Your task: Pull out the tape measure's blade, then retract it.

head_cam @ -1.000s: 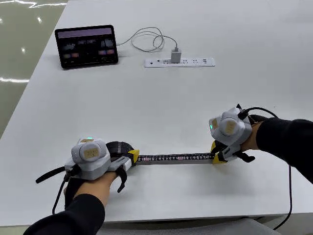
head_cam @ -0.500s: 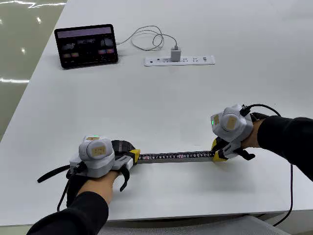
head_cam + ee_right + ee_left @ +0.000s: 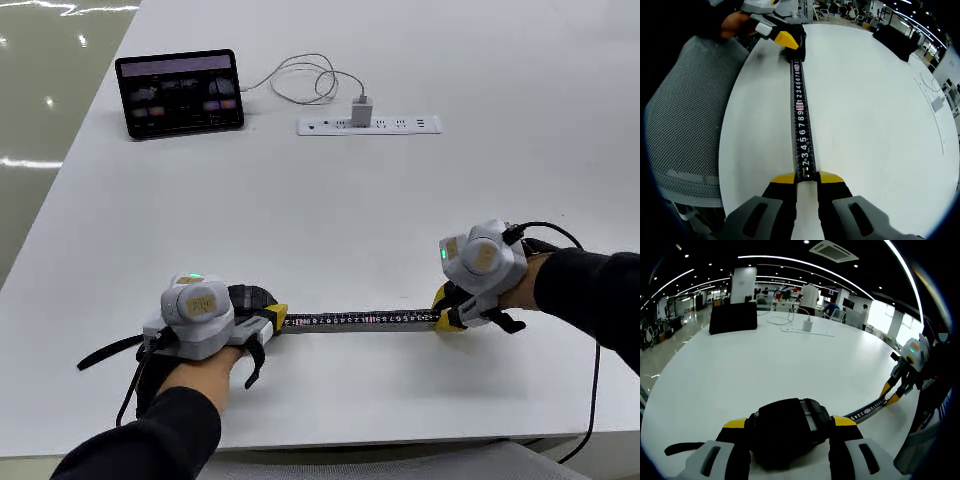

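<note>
1. The tape measure (image 3: 252, 302) sits low on the table (image 3: 350, 220), at about 8 o'clock in the head view. The left gripper (image 3: 262, 325) is clamped on its black case, one yellow-tipped jaw on each side, as the left gripper view shows.
2. The blade (image 3: 360, 320) lies flat on the tabletop and runs from the case toward 3 o'clock. The right gripper (image 3: 441, 316) is closed on the blade's free end. In the right gripper view the printed scale leads straight away from the jaws to the case.
3. My read on progress: a stretch of blade is out, so the pull is done or nearly done. The retract is all ahead. I can't tell whether a lock is set on the case.
4. Edges: the near table edge runs just beside the blade at 6 o'clock, with a grey mesh chair (image 3: 400, 468) below it. The left edge is near the left gripper at 9 o'clock.
5. Open room: bare tabletop lies past the right gripper toward 3 o'clock, and a wide bare patch toward 12 o'clock.
6. Farther out, well apart from the work, are a tablet (image 3: 180, 92) at 11 o'clock and a power strip (image 3: 368, 125) with its looped cable (image 3: 300, 85) at 12 o'clock. Neither crowds the blade's line back to the case.
</note>
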Demonstrator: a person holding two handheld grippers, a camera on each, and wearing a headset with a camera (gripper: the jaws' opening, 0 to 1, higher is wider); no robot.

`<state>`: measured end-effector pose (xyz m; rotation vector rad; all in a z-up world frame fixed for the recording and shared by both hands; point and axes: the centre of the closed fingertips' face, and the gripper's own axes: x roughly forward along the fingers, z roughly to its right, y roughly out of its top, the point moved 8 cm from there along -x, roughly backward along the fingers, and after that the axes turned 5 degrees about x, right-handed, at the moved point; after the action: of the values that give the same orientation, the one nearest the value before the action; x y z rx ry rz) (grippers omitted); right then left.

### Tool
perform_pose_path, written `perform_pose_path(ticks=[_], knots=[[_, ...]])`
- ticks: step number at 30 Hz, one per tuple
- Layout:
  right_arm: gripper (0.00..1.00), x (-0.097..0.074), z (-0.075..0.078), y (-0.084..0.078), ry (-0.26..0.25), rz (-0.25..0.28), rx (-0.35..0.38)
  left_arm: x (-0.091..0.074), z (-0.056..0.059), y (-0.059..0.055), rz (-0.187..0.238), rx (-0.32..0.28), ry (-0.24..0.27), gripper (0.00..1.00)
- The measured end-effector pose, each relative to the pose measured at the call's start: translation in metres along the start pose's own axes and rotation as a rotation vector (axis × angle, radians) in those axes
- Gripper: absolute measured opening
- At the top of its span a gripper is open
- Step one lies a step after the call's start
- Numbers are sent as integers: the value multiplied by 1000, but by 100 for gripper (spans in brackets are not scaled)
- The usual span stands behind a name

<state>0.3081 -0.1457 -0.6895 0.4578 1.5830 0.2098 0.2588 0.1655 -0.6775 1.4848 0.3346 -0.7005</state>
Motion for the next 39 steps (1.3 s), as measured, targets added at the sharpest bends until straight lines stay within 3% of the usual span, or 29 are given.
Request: perform_pose_path(ticks=[7, 39], knots=[[10, 1, 0, 5, -8, -16, -3, 0, 0, 0, 0, -8, -9, 59], [11, 8, -2, 20, -6, 17, 40, 1, -2, 0, -8, -9, -25, 59]])
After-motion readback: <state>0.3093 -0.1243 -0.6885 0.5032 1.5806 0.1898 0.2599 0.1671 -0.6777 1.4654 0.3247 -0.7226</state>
